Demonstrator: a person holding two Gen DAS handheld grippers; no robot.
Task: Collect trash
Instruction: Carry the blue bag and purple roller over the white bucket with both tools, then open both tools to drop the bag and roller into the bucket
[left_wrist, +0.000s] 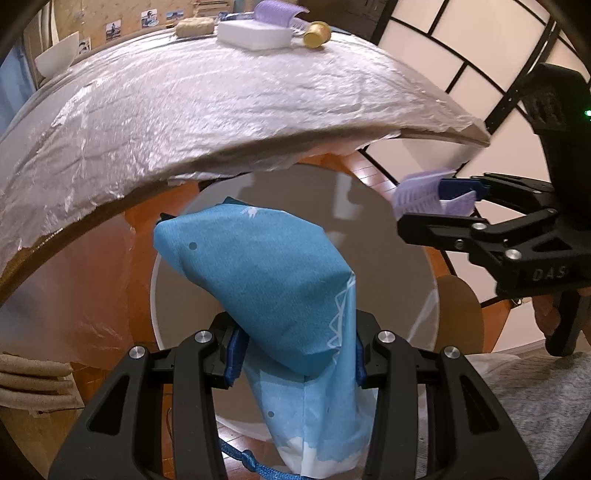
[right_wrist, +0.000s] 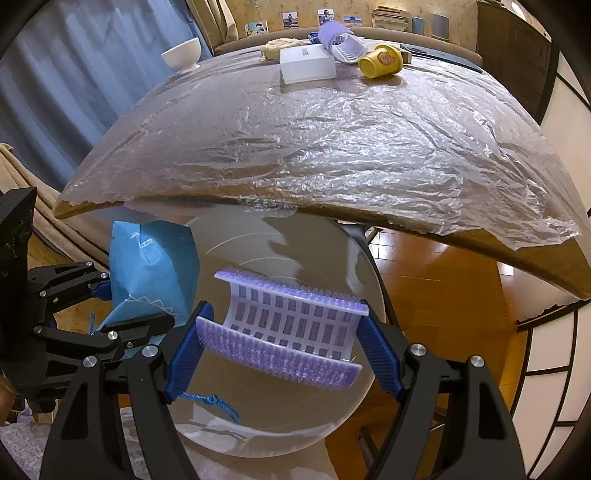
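Two grips: both loaded, both held over the bin (right_wrist: 280, 435) below the table edge.
Left gripper (left_wrist: 295, 360): fingers pinched tight on a blue packet (left_wrist: 266, 280), which hangs right above the bin's opening.
Right gripper (right_wrist: 280, 341): fingers spread fairly wide but clamped on the ends of a purple brush (right_wrist: 284, 325), also above the bin.
Drop tip: probably best if each piece is lowered nearer the rim before being let go, one at a time, so nothing gets bounced out.
Watch out: blue cord (right_wrist: 214, 402) could be snagged.
Table (right_wrist: 332, 147): plastic-covered; white box (right_wrist: 306, 66), yellow cup (right_wrist: 380, 61), another brush (right_wrist: 343, 42) and bowl (right_wrist: 183, 51) yet to be sorted.
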